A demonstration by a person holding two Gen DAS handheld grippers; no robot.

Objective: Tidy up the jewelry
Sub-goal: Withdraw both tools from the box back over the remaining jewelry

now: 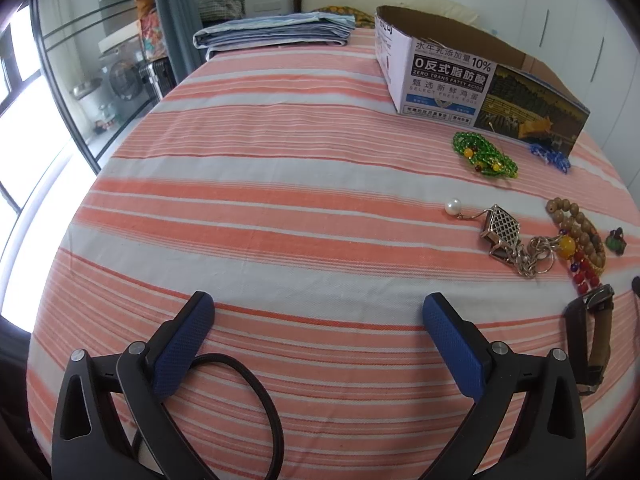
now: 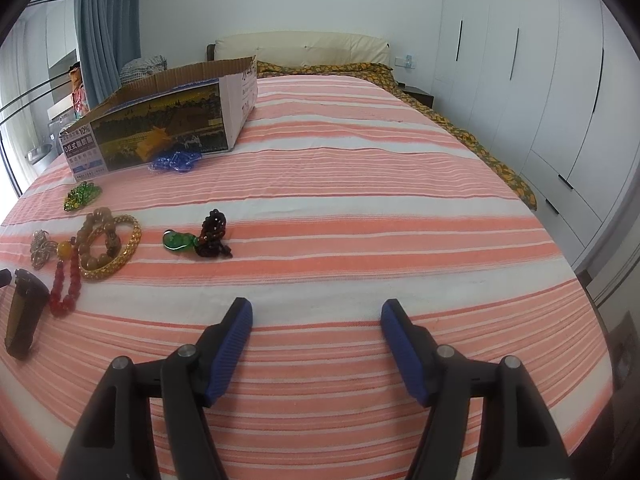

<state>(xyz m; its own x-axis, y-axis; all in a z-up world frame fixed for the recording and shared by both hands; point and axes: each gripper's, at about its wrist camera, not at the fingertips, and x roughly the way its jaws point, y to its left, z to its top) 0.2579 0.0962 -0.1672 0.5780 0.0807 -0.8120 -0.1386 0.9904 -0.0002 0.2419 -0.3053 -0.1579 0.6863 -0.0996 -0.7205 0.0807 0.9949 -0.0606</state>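
Both tools wide and empty over the striped bed, jewelry waiting beside the box.

Pick one piece at a time and carry it to the cardboard box (image 2: 168,120): your right tool (image 2: 316,314) sits nearest the dark beaded bracelet (image 2: 214,234) and green pendant (image 2: 178,239), so close on the bead cluster, not the sheet. Your left tool (image 1: 318,308) holds nothing and touches nothing; the silver lattice pendant (image 1: 502,228) lies ahead to its right (its chain looks tangle-prone, lift slowly). The green bead strand (image 1: 484,154) lies near the box.
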